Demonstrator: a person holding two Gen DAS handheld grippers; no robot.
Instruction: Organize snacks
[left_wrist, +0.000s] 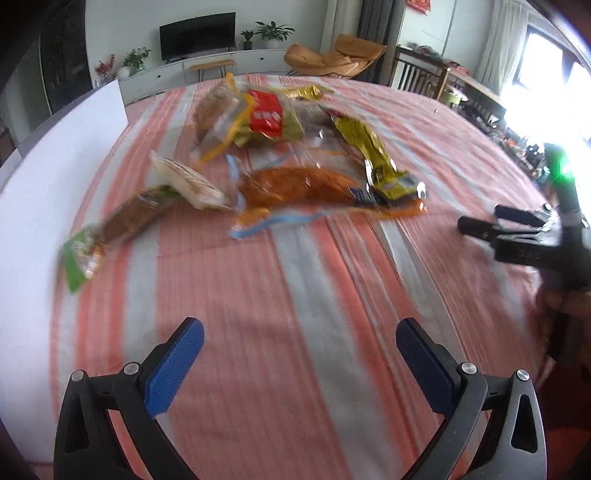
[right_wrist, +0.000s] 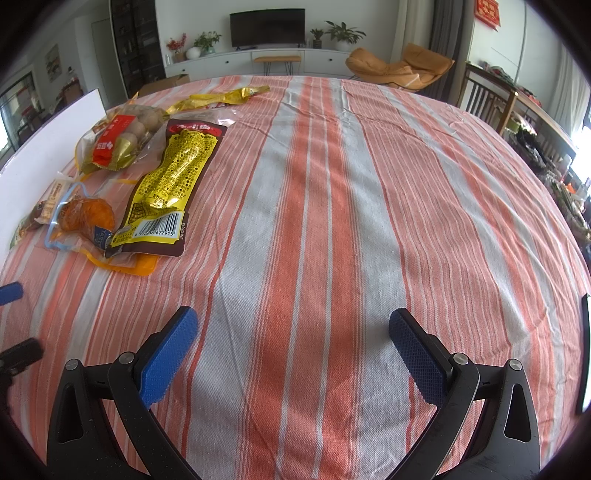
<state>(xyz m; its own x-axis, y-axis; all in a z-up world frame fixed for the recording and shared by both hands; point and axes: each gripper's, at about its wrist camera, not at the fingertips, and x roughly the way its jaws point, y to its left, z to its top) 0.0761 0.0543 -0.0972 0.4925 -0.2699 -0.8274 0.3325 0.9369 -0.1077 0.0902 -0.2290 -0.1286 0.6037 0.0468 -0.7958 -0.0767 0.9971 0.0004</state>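
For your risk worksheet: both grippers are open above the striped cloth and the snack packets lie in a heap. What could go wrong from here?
1. The yellow barcode packet lies partly on the orange snack pouch; gripping one may drag the other.
2. The green-ended packet sits near the cloth's edge by the white board and could be nudged off.
3. The left wrist view is blurred, so aim may suffer.

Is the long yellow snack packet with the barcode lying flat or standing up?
Lying flat. The long yellow snack packet lies along the striped tablecloth, barcode end resting on the orange snack pouch.

Beside my yellow packet (right_wrist: 171, 181), the orange snack (left_wrist: 295, 186) blurs; the green-ended pack (left_wrist: 79, 258) is perhaps biscuits.
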